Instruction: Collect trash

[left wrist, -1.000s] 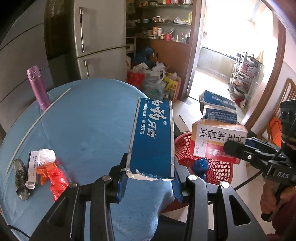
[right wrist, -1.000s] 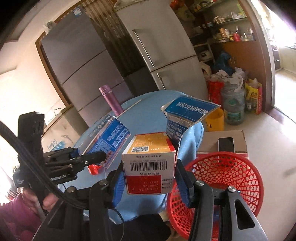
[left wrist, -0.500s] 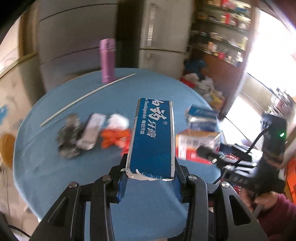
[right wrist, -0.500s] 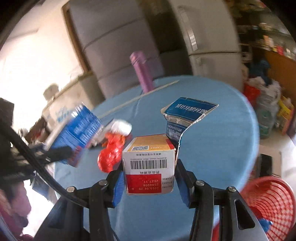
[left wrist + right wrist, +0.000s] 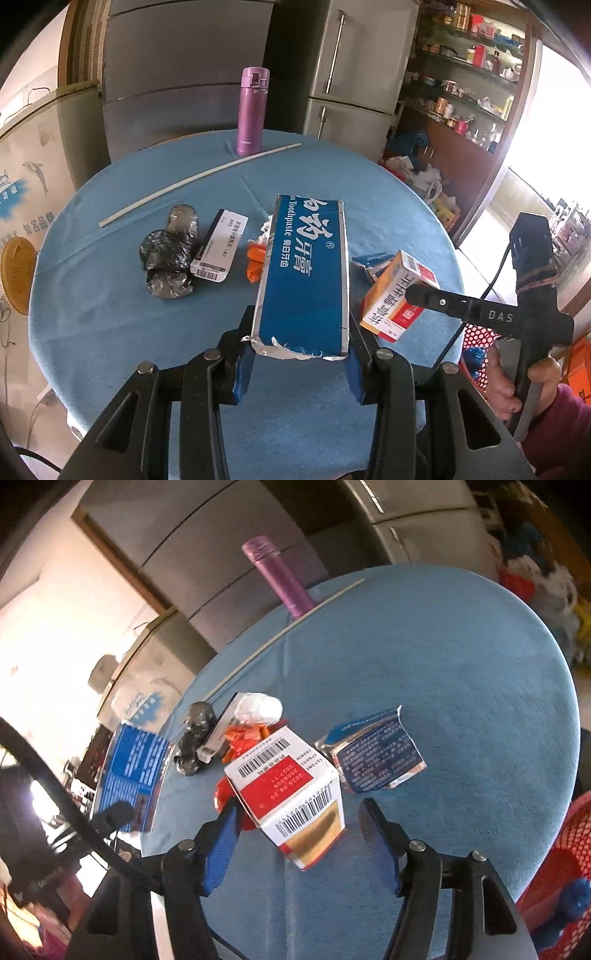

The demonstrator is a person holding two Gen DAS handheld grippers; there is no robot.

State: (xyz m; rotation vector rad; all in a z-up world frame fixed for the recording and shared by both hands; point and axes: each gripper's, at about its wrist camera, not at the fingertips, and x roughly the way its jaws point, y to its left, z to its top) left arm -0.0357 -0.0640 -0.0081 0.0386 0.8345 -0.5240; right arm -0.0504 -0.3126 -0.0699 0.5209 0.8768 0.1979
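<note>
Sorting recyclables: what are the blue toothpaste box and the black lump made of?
Blue toothpaste box: apparently glossy printed cardboard with a silvery foil lining, showing at its torn edge. Black lump: probably thin crumpled plastic film, wrinkled and shiny.

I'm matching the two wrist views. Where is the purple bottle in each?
Left wrist: purple bottle upright at the table's far edge, top centre.
Right wrist: purple bottle leaning in the picture, top centre-left.
Shared landmark: the white stick lying just in front of it.

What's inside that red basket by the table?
In the red basket a crumpled blue thing shows near its rim. The rest is cut off by the picture's edge and hidden behind the tongs.
</note>
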